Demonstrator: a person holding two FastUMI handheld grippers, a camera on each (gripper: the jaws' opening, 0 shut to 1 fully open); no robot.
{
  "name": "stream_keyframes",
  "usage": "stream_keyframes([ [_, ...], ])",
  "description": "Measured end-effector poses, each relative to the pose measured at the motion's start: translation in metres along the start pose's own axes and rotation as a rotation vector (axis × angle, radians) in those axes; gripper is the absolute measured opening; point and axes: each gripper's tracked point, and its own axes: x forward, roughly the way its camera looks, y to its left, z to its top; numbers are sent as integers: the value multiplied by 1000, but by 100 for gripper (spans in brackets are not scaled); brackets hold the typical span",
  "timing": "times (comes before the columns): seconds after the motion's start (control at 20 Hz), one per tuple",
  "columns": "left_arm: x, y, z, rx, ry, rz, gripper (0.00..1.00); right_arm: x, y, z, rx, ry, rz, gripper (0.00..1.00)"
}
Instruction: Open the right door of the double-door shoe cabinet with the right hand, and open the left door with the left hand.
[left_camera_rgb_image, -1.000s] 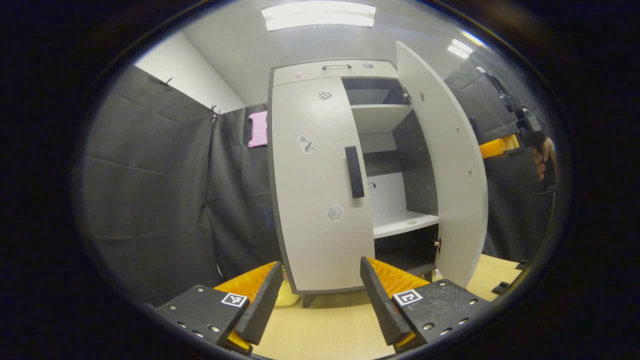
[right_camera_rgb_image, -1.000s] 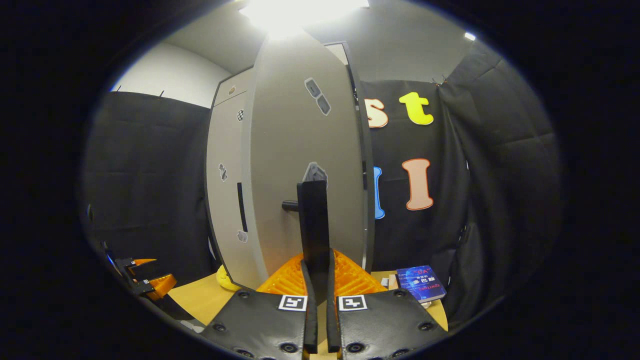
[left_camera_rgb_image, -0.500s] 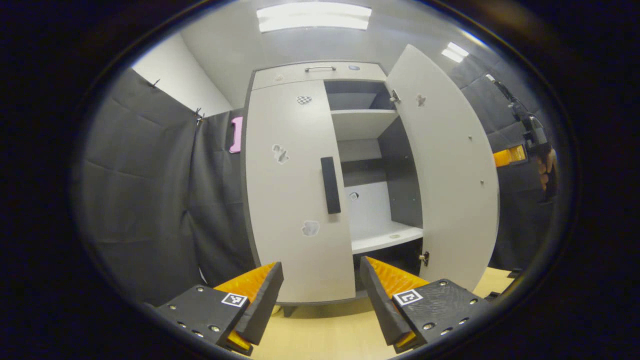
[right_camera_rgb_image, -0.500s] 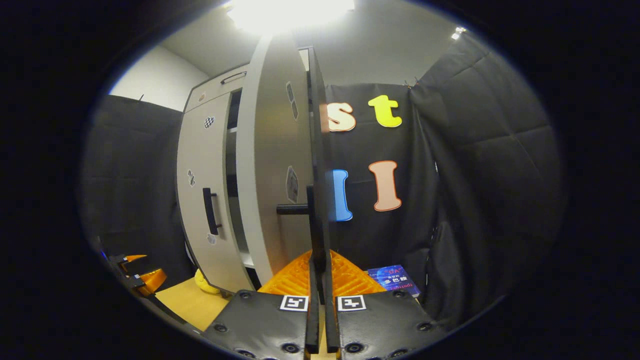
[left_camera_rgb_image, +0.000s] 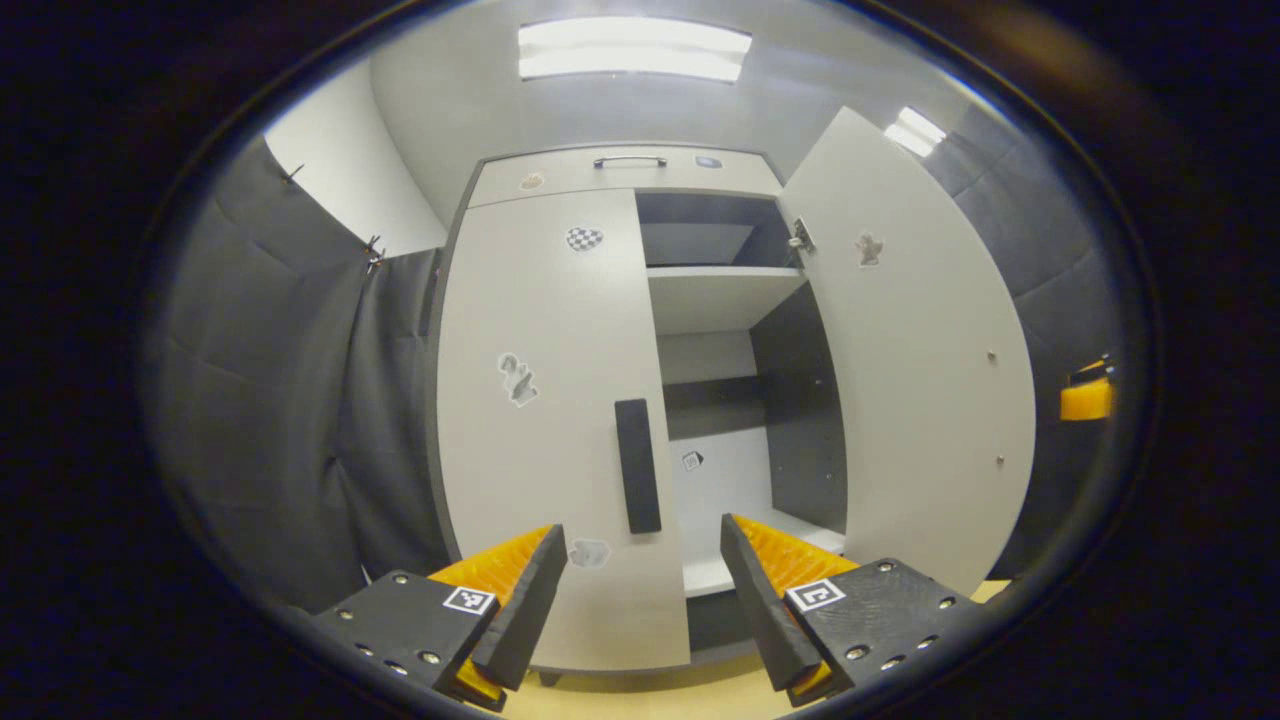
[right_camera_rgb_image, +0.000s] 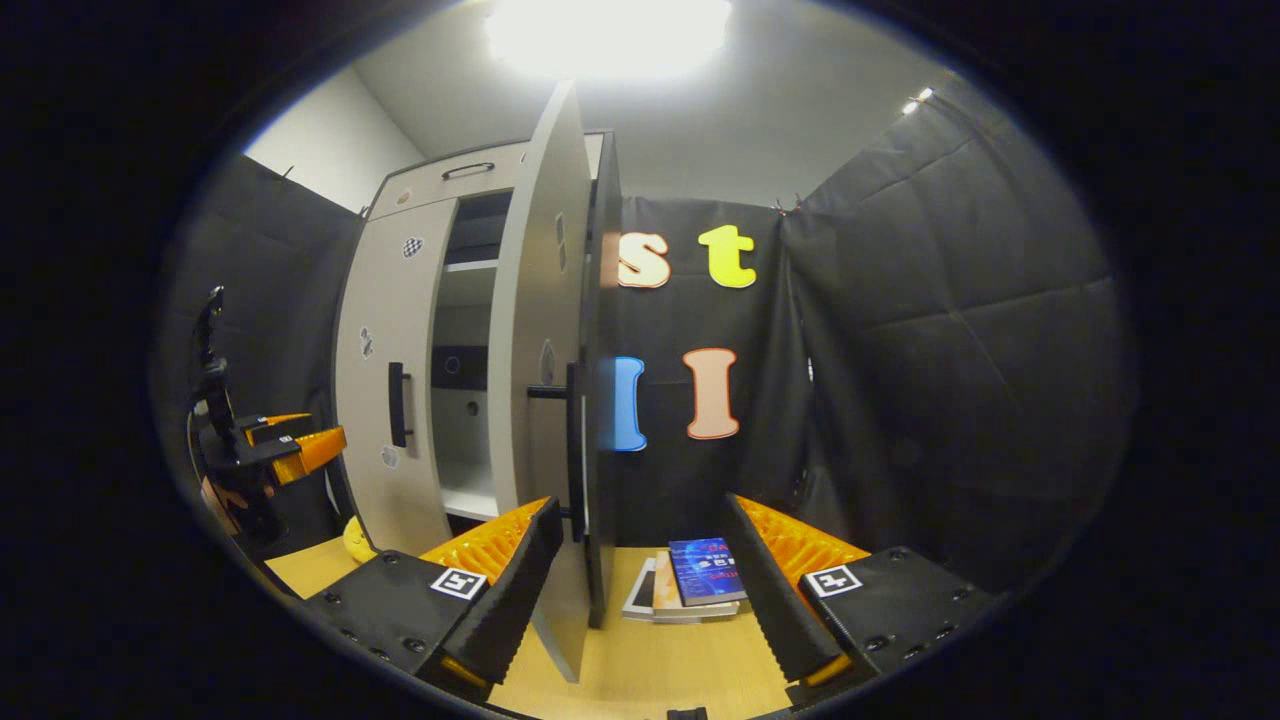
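Your left tongs (left_camera_rgb_image: 640, 590) stand open and hold nothing. They sit in front of the cabinet (left_camera_rgb_image: 620, 165), apart from it, with the left door's handle (left_camera_rgb_image: 638, 465) just above the gap between the fingers. In the right gripper view, the same tongs (right_camera_rgb_image: 300, 445) appear at far left, held by a hand (right_camera_rgb_image: 225, 495), level with that handle (right_camera_rgb_image: 397, 404) and short of it.

Your right tongs (right_camera_rgb_image: 640, 590) also stand open and hold nothing. The right door's free edge (right_camera_rgb_image: 598, 400) and its handle (right_camera_rgb_image: 572, 440) lie just beyond the left finger, with no contact visible.

Door states:
- Left door (left_camera_rgb_image: 555, 420): shut, flush with the cabinet front.
- Right door (left_camera_rgb_image: 925, 370): swung wide open to the right; its inner face shows in the left gripper view.

Behind the open door you see a shelf (left_camera_rgb_image: 720, 295) above and a lower shelf (left_camera_rgb_image: 745, 560) below. A drawer with a metal pull (left_camera_rgb_image: 630, 161) runs across the top.

The cabinet stands on the counter (right_camera_rgb_image: 650, 665). Books (right_camera_rgb_image: 690, 580) lie on the counter to the right of the open door. A yellow object (right_camera_rgb_image: 357, 540) lies near the cabinet's left foot; what it is cannot be told.
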Motion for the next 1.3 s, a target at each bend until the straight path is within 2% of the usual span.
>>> stream_keyframes([
  [0.15,36,2,17,-32,-22,-5,91,-10,-10,-2,8,11,-39,100],
  [0.3,64,0,17,-21,-4,-14,91,-16,-21,-5,12,20,-82,100],
  [0.6,124,6,-4,-39,60,2,91,-25,-37,-14,51,46,-149,100],
  [0.9,156,16,-20,-61,105,33,91,-28,-40,-22,102,70,-174,98],
  [1.0,160,14,-29,-100,132,34,75,-28,-41,-23,111,70,-181,98],
  [1.05,161,14,-29,-101,130,41,70,-27,-40,-22,118,66,-177,98],
  [1.1,162,18,-25,-89,121,54,70,-26,-38,-22,127,60,-168,93],
  [1.15,158,17,-22,-77,124,58,58,-25,-36,-21,133,57,-161,92],
  [1.2,161,15,-27,-59,133,44,46,-23,-35,-23,132,56,-157,98],
  [1.3,163,11,-27,-36,142,24,35,-22,-36,-22,120,55,-158,97],
])
